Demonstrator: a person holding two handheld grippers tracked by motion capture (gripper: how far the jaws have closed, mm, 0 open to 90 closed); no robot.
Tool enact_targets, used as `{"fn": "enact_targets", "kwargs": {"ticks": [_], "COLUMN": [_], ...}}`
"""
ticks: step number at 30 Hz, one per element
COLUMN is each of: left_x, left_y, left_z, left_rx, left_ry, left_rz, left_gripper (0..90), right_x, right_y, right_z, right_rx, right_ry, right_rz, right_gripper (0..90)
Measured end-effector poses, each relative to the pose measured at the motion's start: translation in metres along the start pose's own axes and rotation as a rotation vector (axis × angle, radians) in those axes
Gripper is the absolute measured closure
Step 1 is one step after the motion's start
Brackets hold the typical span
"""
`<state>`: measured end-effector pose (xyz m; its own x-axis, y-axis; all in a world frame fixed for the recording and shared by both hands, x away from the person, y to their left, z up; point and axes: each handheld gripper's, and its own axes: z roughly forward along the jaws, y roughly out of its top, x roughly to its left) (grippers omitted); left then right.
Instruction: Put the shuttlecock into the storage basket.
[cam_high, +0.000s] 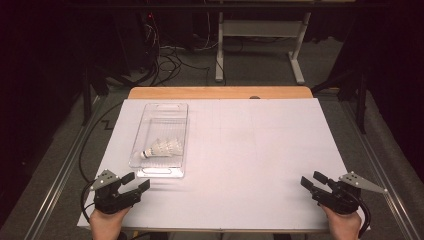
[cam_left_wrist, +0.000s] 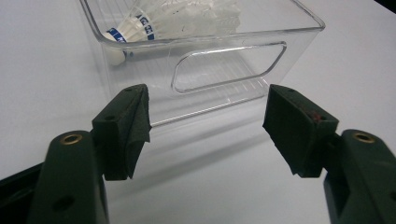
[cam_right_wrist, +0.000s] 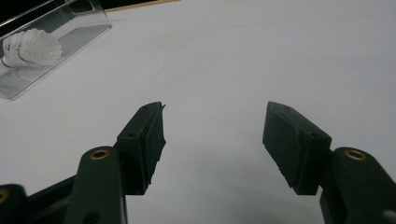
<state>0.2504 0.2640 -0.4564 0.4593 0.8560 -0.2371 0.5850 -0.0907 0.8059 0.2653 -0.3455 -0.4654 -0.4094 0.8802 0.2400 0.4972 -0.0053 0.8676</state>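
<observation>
Shuttlecock lies inside clear bin, both grippers spread apart

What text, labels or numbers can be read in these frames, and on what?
Blue band with white marks on the shuttlecock in the clear bin: too blurred to read.
Bin, table, left gripper, right gripper: no text.
</observation>
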Motion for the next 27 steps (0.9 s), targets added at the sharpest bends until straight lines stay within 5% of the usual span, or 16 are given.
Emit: {"fn": "enact_targets", "kwargs": {"ticks": [27], "left_x": [-0.0002], "left_y": [0.0004], "left_z": [0.0000], "left_rx": [0.007], "left_ry": [-0.011], "left_rz": [-0.001], "left_gripper": [31.8], "right_x": [0.0012], "right_y": [0.0005], "right_z": [0.0008], "right_rx": [-0.001], "right_ry": [0.009], "right_rz": [0.001], "right_gripper": [36.6]}}
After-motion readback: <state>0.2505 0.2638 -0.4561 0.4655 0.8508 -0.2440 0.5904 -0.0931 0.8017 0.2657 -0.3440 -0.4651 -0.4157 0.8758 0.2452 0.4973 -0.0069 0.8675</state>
